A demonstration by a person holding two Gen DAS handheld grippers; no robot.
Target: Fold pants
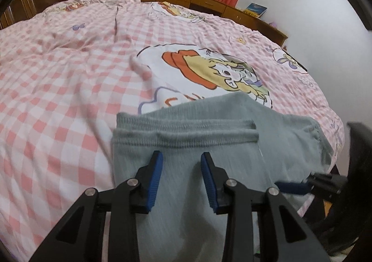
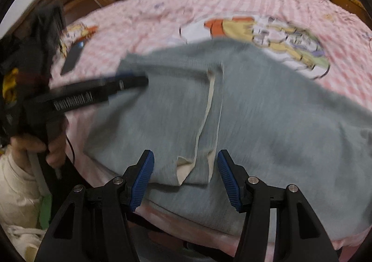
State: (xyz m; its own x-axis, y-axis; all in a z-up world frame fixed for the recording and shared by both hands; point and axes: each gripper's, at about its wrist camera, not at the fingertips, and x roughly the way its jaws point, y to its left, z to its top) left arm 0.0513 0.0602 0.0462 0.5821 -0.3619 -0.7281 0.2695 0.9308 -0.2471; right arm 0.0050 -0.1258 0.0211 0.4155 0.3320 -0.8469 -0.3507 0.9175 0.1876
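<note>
Grey pants (image 1: 186, 145) lie partly folded near the front edge of a bed (image 1: 58, 99) covered in pink checked bedding. The left gripper (image 1: 181, 157) hovers over them with jaws apart, holding nothing. The right gripper (image 2: 186, 157) is likewise spread wide above the pants.

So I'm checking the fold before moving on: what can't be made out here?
- Pants near end: left wrist view, hidden behind left gripper.
- Pants' right side: right wrist view, cut off by the frame edge.
- Dark flat object on the bedspread: motion-blurred, unidentifiable.
</note>
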